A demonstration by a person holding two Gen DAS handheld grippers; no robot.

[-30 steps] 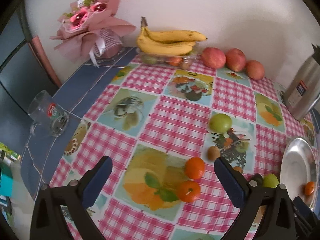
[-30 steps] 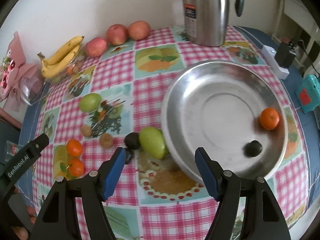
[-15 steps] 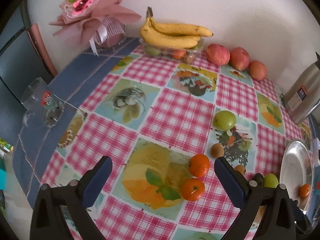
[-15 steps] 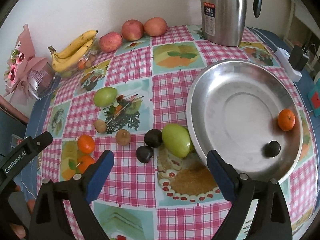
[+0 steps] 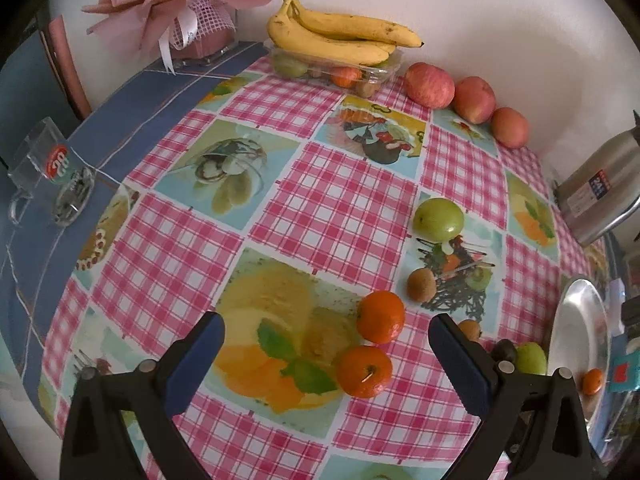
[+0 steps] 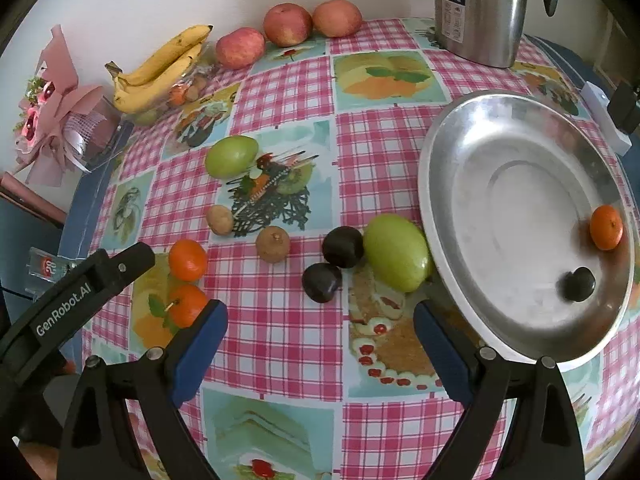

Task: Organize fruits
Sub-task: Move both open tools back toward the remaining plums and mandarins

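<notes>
Tablecloth (image 6: 280,336), pink check with fruit panels, covering a round table; blue under-cloth (image 5: 120,120) exposed along the far-left edge. Left gripper (image 5: 326,350) held above the near-left rim, jaws spread wide, nothing between them; right gripper (image 6: 320,334) likewise spread wide and empty, poised over the near edge. Steel dish (image 6: 520,320) set close to the right rim, holding one tangerine (image 6: 606,227) and one dark plum (image 6: 578,284), well apart from each other against the right wall. Counted outside the dish: two tangerines (image 5: 380,316) side by side near the left gripper; two dark plums (image 6: 332,264) touching each other; two green fruits — the larger (image 6: 396,252) pressed against the dish rim and touching a plum, the other (image 6: 231,156) further back toward centre; two small brown fruits (image 6: 273,244) between the tangerines and plums. Three red apples (image 5: 430,85) lined along the wall at the back edge. One bunch of bananas (image 5: 340,38) lying atop a clear plastic tray (image 5: 376,74) with small fruit inside, number not discernible. Steel flask (image 6: 480,8) upright at the back right, behind the dish. Pink bouquet (image 5: 176,4) at the back left corner; one glass mug (image 5: 48,172) on its side on the blue cloth near the left edge. Open cloth available across the centre-left and along the near edge in front of the right gripper; narrow clearance only between dish and green fruit.
</notes>
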